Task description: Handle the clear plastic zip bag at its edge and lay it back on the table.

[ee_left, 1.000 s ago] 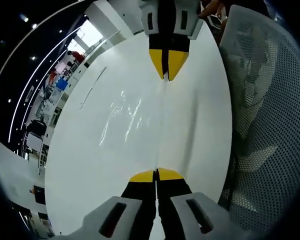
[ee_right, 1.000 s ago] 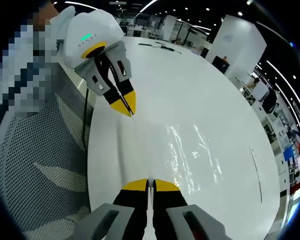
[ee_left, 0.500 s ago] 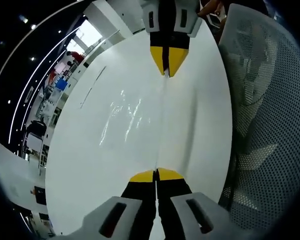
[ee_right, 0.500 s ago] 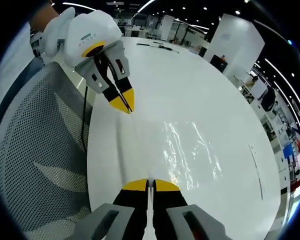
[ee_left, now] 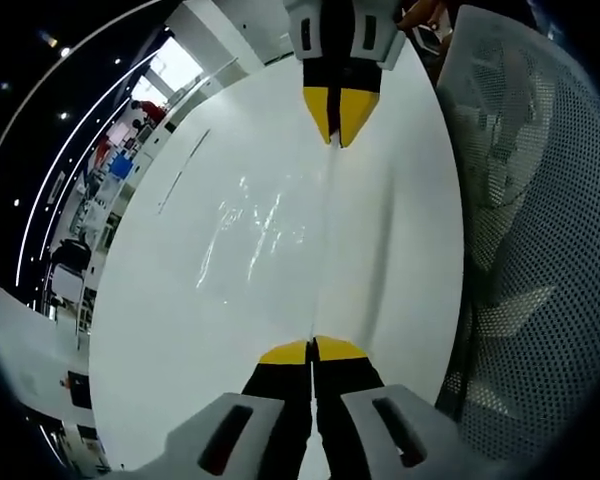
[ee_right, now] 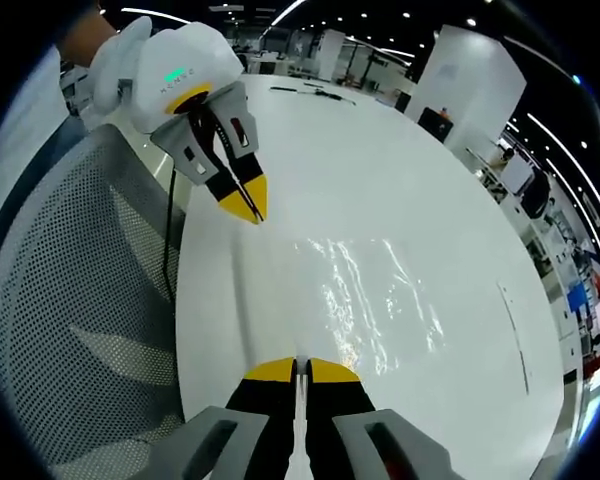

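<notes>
The bag [ee_left: 270, 240] is near invisible on the white table [ee_left: 170, 330] — only glints mark it, its outline too faint to trace. Its pinched edge vanishes between the left gripper [ee_left: 311, 350] tips, and likewise at the right gripper [ee_right: 298, 370]. The mesh chair [ee_left: 540, 230] is cut off — far room too small to read.

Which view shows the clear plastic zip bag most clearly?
The right gripper view: the clear plastic zip bag shows wide, glinting wrinkles over the white table. The left gripper view shows the same bag with fainter glare, stretched between both shut hand-held grippers.
</notes>
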`<state>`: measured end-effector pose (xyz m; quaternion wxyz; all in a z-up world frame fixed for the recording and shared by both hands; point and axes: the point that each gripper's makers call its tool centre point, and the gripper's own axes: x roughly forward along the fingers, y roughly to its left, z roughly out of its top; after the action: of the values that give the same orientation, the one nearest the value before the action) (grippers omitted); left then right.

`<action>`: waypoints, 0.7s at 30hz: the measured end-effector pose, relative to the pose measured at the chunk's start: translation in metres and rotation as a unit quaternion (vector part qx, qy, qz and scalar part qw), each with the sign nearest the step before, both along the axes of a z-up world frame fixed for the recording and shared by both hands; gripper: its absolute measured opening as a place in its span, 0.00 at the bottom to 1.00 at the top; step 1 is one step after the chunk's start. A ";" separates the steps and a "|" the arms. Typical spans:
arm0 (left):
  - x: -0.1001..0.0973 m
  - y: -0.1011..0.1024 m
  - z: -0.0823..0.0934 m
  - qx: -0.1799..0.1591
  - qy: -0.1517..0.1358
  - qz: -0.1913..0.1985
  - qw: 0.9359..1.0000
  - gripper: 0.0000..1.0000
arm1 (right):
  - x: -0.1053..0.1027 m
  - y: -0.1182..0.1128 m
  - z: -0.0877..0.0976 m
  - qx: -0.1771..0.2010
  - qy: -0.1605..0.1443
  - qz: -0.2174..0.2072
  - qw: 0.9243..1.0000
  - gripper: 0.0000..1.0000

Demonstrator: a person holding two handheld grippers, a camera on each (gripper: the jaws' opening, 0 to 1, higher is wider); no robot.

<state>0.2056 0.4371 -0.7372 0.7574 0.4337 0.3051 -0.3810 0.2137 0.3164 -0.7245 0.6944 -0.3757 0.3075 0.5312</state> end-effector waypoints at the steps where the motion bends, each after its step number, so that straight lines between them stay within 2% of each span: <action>1: 0.000 0.000 0.001 0.000 -0.001 0.001 1.000 0.00 | 0.000 -0.001 0.000 0.000 0.000 -0.001 1.000 0.00; 16: 0.001 0.004 0.000 0.001 0.000 0.003 1.000 0.00 | 0.000 -0.002 -0.001 0.001 0.001 -0.006 1.000 0.00; 21: 0.000 0.001 0.005 -0.002 -0.017 -0.019 1.000 0.00 | -0.006 -0.007 0.001 0.008 0.005 0.014 1.000 0.00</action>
<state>0.2056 0.4379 -0.7319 0.7557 0.4447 0.2830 -0.3887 0.2082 0.3099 -0.7236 0.6881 -0.3716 0.3013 0.5456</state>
